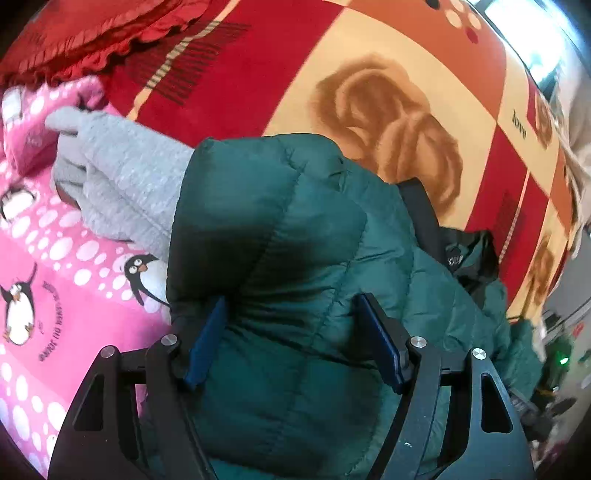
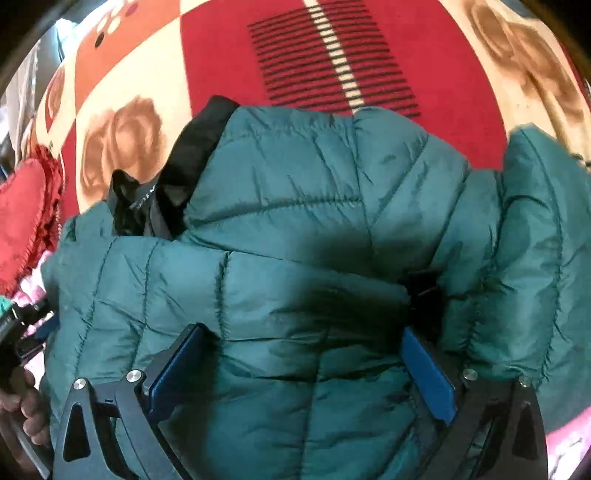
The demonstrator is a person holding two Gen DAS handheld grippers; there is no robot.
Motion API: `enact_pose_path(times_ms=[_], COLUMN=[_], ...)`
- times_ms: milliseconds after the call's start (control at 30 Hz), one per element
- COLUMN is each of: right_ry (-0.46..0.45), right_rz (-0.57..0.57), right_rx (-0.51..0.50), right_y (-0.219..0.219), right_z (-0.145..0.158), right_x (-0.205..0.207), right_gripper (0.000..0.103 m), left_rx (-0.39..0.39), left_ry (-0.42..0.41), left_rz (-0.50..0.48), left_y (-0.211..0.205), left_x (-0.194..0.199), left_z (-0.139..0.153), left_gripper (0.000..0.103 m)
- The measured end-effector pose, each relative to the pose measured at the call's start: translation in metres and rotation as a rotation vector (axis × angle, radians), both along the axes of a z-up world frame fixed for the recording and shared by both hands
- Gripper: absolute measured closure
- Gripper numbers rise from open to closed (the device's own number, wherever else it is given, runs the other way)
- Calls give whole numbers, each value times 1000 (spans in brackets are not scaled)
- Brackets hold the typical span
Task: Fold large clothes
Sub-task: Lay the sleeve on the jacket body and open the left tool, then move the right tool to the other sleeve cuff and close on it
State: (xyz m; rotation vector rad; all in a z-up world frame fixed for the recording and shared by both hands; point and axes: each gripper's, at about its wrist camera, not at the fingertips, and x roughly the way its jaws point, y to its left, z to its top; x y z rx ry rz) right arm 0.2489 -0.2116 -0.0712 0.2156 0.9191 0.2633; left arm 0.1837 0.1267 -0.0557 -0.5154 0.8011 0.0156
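Observation:
A dark green quilted puffer jacket (image 1: 303, 236) lies bunched on a red and cream blanket. It fills the right wrist view (image 2: 303, 206) too, with its black collar lining (image 2: 177, 173) at upper left. My left gripper (image 1: 291, 332) is open with its blue pads pressed on either side of a thick fold of the jacket. My right gripper (image 2: 303, 365) is open the same way, its pads astride a puffed section of the jacket. The jacket hides the fingertips of both.
A grey knit garment (image 1: 122, 173) lies left of the jacket on a pink penguin-print blanket (image 1: 55, 295). A red frilled pillow (image 1: 88, 33) sits at top left. The red and cream blanket (image 2: 332, 55) stretches beyond. A hand (image 2: 26, 413) holds the other gripper at left.

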Motion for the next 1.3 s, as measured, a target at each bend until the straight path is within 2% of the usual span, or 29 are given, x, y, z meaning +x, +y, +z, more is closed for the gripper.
enact_pose_path(times_ms=[100, 167, 233, 300, 367, 400, 433, 467, 533, 567, 800, 867, 967, 1100, 1200, 1300], right_ry=[-45, -116, -160, -166, -166, -153, -100, -63, 19, 30, 39, 13, -95, -213, -241, -249], right_rz=[-51, -72, -25, 40, 72, 81, 81, 79, 93, 97, 113, 97, 12, -156, -395, -631], right_rx=[-64, -49, -9, -37, -127, -159, -180, -176, -101, -76, -62, -44, -9, -58, -111, -152], right_y=[3, 4, 20, 44, 65, 72, 76, 70, 61, 58, 52, 50, 0, -64, -143, -227], right_z=[18, 41, 62, 66, 60, 51, 35, 22, 3, 2, -7, -3, 22, 50, 55, 57], right_x=[-8, -19, -30, -35, -40, -37, -30, -29, -19, -16, -14, -14, -43, -59, -70, -89], right_gripper=[0, 0, 0, 0, 0, 0, 0, 0, 0, 0, 0, 0, 0, 0, 0, 0], left_rx=[5, -30, -31, -5, 34, 72, 118, 156, 179, 181, 195, 209, 199, 173, 158, 173], left_ry=[-22, -69, -100, -104, -79, -35, 0, 21, 36, 37, 38, 34, 6, -56, -85, -78], left_rz=[11, -21, -78, -146, -204, -228, -232, -235, -238, -242, -258, -257, -237, -234, -251, -279], left_y=[-4, -9, -21, -39, -56, -65, -71, -75, -79, -80, -84, -86, -88, -94, -102, -109], left_x=[-5, -11, -14, -13, -11, -6, -4, -2, 0, 0, 5, 3, -3, -17, -28, -37], left_z=[8, 20, 29, 35, 31, 22, 14, 8, 8, 8, 0, 1, 6, 22, 30, 31], left_gripper=[31, 31, 31, 31, 31, 31, 30, 30, 27, 25, 20, 20, 20, 20, 20, 20])
